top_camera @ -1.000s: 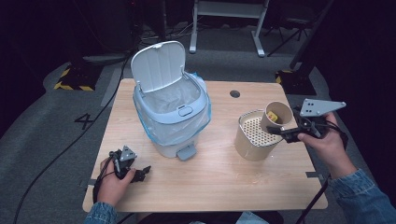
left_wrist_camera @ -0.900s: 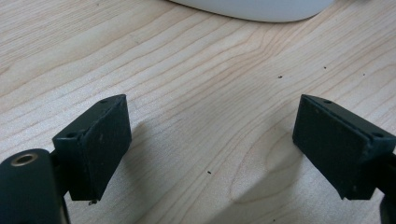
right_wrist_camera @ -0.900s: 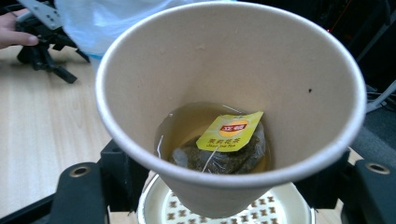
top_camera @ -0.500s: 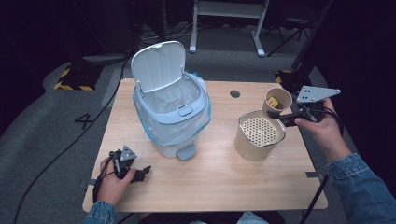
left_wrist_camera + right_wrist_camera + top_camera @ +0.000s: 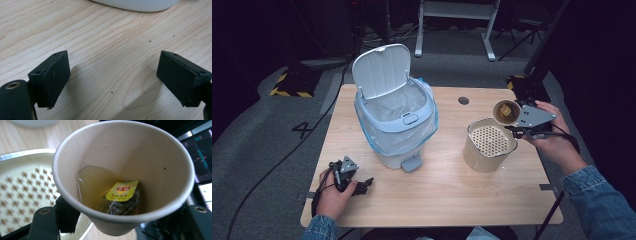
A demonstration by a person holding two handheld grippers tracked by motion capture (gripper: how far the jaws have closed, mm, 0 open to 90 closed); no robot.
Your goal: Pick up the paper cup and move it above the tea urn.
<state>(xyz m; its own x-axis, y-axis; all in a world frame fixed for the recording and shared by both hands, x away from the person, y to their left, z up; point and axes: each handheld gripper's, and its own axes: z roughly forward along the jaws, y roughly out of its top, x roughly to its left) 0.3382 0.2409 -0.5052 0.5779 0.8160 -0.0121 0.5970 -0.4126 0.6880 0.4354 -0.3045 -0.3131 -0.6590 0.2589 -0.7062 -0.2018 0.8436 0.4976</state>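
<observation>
The right gripper (image 5: 515, 125) was clamped on a paper cup (image 5: 505, 112), its 2 jaws pressed against the cup's sides low down, as the right gripper view showed. The cup (image 5: 125, 172) was tilted, its mouth turned toward that gripper's camera, and it hung in the air just beside the far right rim of a beige container (image 5: 488, 145) with a perforated top (image 5: 492, 140). Inside the cup lay a little pale yellow liquid (image 5: 96, 183), a wet tea bag (image 5: 117, 205) and its yellow tag (image 5: 122, 191) with a thin string. The container stood on the right half of the wooden table (image 5: 452, 200), near a pale blue pedal bin (image 5: 394, 125) at the table's middle, whose white lid (image 5: 381, 70) stood upright and open over a clear liner. The left gripper (image 5: 364, 184) rested low near the table's front left corner, in front of the bin, held by the person's left hand (image 5: 332, 197); its 2 jaws stood wide apart over bare wood (image 5: 112, 62) with nothing between them
</observation>
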